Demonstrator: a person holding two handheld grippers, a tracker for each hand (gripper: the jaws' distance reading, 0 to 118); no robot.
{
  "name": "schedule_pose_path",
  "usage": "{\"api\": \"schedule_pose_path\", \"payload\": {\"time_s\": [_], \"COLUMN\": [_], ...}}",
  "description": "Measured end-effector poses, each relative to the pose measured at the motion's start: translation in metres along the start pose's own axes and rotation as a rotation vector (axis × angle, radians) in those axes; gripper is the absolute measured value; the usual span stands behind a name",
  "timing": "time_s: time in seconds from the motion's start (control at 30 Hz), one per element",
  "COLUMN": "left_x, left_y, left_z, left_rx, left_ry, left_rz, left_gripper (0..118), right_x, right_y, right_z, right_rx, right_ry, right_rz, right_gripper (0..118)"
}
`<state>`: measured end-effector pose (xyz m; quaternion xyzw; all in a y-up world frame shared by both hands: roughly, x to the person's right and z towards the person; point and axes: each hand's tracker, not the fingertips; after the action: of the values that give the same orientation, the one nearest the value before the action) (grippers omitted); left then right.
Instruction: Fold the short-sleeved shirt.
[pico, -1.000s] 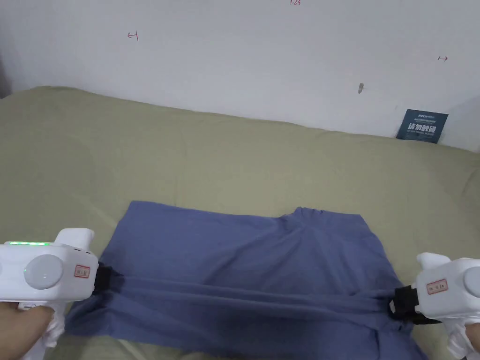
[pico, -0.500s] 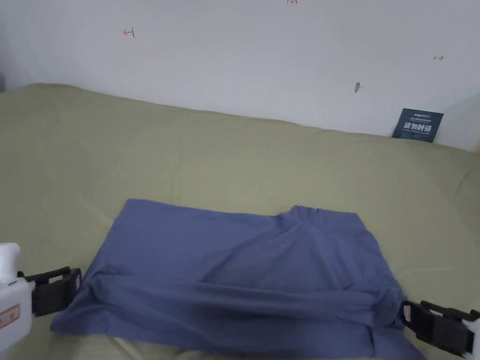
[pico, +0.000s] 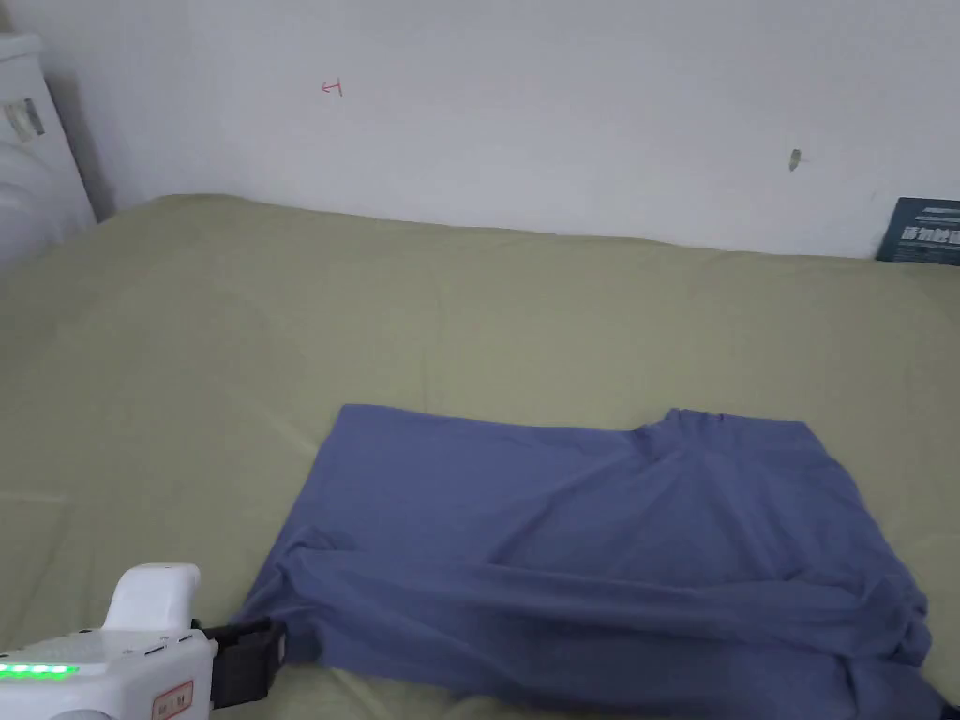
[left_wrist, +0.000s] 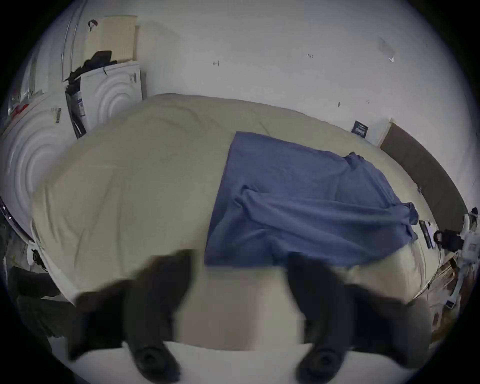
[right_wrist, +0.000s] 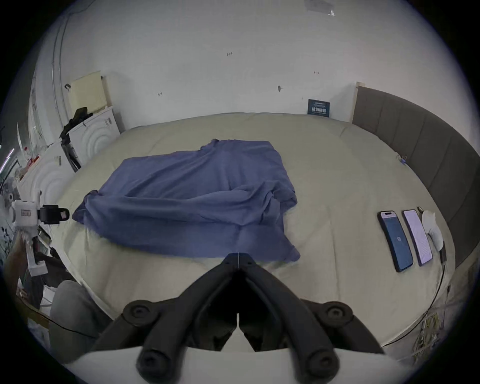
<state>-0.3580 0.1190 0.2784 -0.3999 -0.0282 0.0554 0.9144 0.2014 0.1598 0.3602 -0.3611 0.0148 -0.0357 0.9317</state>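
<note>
The blue short-sleeved shirt (pico: 600, 544) lies on the olive-green bed (pico: 281, 309), partly folded, with a loose ridge running across its near half. My left gripper (pico: 248, 661) sits just off the shirt's near left corner. In its own view my left gripper (left_wrist: 239, 259) has its jaws wide apart and blurred, with nothing between them and the shirt (left_wrist: 298, 202) beyond. My right gripper (right_wrist: 237, 256) is shut and empty, its tips just short of the shirt's (right_wrist: 187, 197) near edge. The left gripper (right_wrist: 54, 214) also shows at that view's left.
Two phones (right_wrist: 394, 241) (right_wrist: 417, 237) and a small white object (right_wrist: 432, 231) lie on the bed's right side by the grey headboard (right_wrist: 415, 145). White cabinets (pico: 28, 141) stand left of the bed. A dark card (pico: 923, 232) leans on the wall.
Both grippers have let go of the stretched fold and drawn back from the shirt, which now lies slack. The right gripper has since shut. The head camera has swung left.
</note>
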Motion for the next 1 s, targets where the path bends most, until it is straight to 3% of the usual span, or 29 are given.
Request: {"api": "schedule_pose_path", "payload": {"time_s": [0.17,0.2,0.23,0.27,0.3,0.33,0.37,0.4,0.43,0.5,0.53,0.57,0.67,0.77,0.8,0.83,0.87,1.0], "left_x": [-0.006,-0.002,-0.005,-0.008,-0.011,-0.003,-0.008,-0.015,-0.016,-0.005,-0.003,-0.001,0.005,0.009,0.010,0.012,0.012,0.021], "left_y": [0.016,0.018,0.019,0.019,0.019,0.019,0.019,0.019,0.019,0.021,0.020,0.020,0.024,0.027,0.029,0.030,0.032,0.038], "left_z": [-0.048,-0.051,-0.058,-0.064,-0.066,-0.057,-0.056,-0.057,-0.058,-0.052,-0.052,-0.052,-0.049,-0.047,-0.045,-0.042,-0.044,-0.033], "left_rx": [-0.059,-0.078,-0.115,-0.144,-0.155,-0.137,-0.120,-0.122,-0.138,-0.138,-0.139,-0.139,-0.144,-0.154,-0.157,-0.162,-0.162,-0.149], "left_ry": [-0.014,0.009,0.009,0.010,0.010,0.088,0.052,-0.086,-0.057,-0.028,-0.020,-0.015,-0.006,0.003,0.006,0.011,0.017,0.023], "left_rz": [0.035,0.040,0.044,0.066,0.103,0.110,0.116,0.180,0.195,0.143,0.117,0.104,0.096,0.085,0.078,0.065,0.050,-0.027], "left_gripper": [96,88,64,31,31,23,13,8,8,8,8,8,8,8,8,8,8,7], "right_x": [0.022,0.025,0.032,0.037,0.041,0.046,0.052,0.057,0.061,0.064,0.063,0.063,0.063,0.062,0.060,0.057,0.056,0.045], "right_y": [0.002,0.004,0.004,0.008,0.012,0.016,0.018,0.023,0.028,0.032,0.034,0.038,0.044,0.044,0.048,0.052,0.054,0.056], "right_z": [-0.009,-0.011,-0.013,-0.018,-0.024,-0.030,-0.037,-0.046,-0.056,-0.077,-0.088,-0.097,-0.127,-0.145,-0.139,-0.130,-0.125,-0.093], "right_rx": [-0.023,-0.024,-0.028,-0.042,-0.059,-0.083,-0.122,-0.161,-0.207,-0.286,-0.299,-0.292,-0.374,-0.472,-0.442,-0.423,-0.401,-0.366], "right_ry": [-0.021,-0.024,-0.019,-0.021,-0.034,-0.045,-0.037,-0.035,-0.015,0.033,0.034,0.030,0.018,-0.045,-0.045,-0.074,-0.073,-0.038], "right_rz": [-0.033,-0.036,-0.042,-0.050,-0.056,-0.058,-0.057,-0.063,-0.068,-0.052,-0.039,-0.039,-0.084,-0.092,-0.083,-0.066,-0.030,-0.050], "right_gripper": [0,0,0,0,0,0,0,9,31,97,101,96,96,78,58,13,5,5]}}
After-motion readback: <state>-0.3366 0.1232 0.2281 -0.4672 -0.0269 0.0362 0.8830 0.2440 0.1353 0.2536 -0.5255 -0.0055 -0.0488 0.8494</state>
